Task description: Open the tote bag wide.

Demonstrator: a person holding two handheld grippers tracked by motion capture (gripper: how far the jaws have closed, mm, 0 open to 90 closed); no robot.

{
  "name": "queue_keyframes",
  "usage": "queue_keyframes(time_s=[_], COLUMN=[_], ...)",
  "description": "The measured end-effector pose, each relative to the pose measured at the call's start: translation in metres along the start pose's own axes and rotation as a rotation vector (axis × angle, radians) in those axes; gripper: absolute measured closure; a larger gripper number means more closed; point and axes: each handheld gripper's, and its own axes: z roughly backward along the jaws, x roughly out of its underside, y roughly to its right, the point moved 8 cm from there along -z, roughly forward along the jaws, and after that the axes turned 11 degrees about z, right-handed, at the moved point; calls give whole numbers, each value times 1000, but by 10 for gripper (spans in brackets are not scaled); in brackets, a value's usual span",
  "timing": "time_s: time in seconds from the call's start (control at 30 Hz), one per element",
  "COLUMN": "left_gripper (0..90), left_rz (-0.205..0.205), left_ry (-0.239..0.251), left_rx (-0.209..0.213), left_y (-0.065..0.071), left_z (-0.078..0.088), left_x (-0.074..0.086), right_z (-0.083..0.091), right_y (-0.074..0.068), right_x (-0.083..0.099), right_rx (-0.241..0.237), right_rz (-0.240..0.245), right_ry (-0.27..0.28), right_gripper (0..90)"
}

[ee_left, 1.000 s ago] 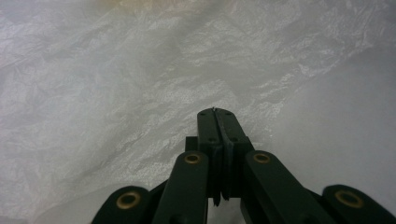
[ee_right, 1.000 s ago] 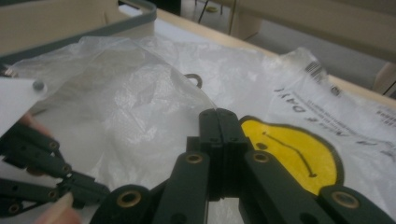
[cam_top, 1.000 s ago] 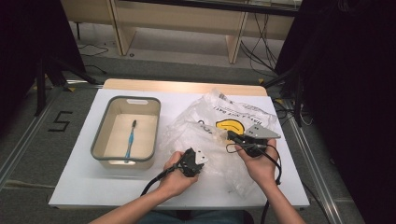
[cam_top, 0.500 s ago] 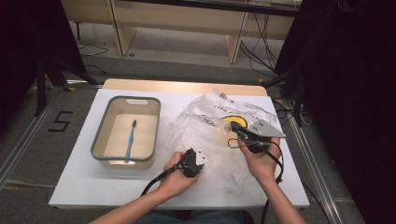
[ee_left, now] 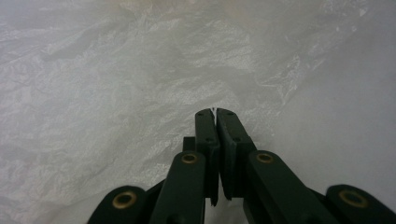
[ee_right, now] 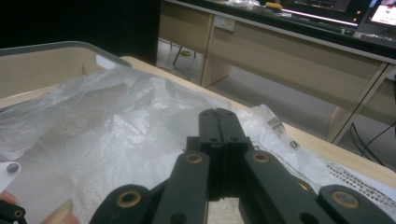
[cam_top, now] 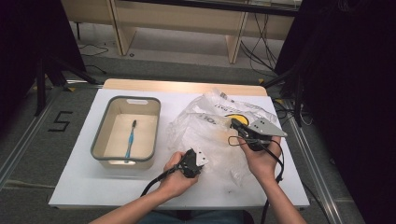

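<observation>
From the high view, a white table (cam_top: 93, 186) with a pale wooden strip along its far edge stands on a grey floor marked with a black "5" (cam_top: 60, 121). Wooden desk legs and loose cables sit beyond it, and dark curtains hang at both sides. A grey-rimmed bin (cam_top: 100, 140) rests on the left part of the table with a blue toothbrush (cam_top: 130, 140) lying inside. A crumpled clear plastic bag (cam_top: 205, 130) with a yellow print spreads over the middle and right. The left gripper (cam_top: 192, 162), held in the left hand (cam_top: 175, 175), lies at the bag's near edge. The right gripper (cam_top: 240, 127), in the right hand (cam_top: 261, 161), is raised over the bag's right side.

In the left gripper view, the left gripper (ee_left: 215, 112) has its jaws pressed together on a thin fold of the plastic bag (ee_left: 116, 93), a sliver of film showing at the tips.

In the right gripper view, the right gripper (ee_right: 218, 114) has its jaws closed tight. Whether film is caught between them I cannot tell. The plastic bag (ee_right: 107, 121) billows around them, the bin (ee_right: 42, 65) stands behind at left, and wooden desks (ee_right: 289, 51) line the room beyond.
</observation>
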Motion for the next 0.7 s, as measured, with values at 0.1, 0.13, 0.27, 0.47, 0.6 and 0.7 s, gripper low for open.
queue_keyframes(time_s=[0.1, 0.13, 0.27, 0.47, 0.6, 0.7], left_gripper=[861, 859, 839, 789, 721, 666], left_rz=[-1, -1, -4, -12, -9, -9], left_ry=[-2, -2, -1, 20, 39, 58], left_rx=[1, 1, -4, 6, 8, 17], left_y=[-1, -1, -1, 1, 1, 1], left_z=[0, 0, 1, 6, 13, 22], left_x=[0, 0, 0, -1, -4, -6], right_z=[0, 0, 0, 0, 0, 0], right_y=[0, 0, -1, 1, 1, 1], right_x=[0, 0, 1, 1, 1, 1], right_rx=[-2, -2, -4, -3, -3, -5], right_rz=[-2, -2, -3, -5, -7, -10], right_ry=[-1, -1, -4, -3, -5, -7], right_gripper=[900, 900, 900, 900, 900, 900])
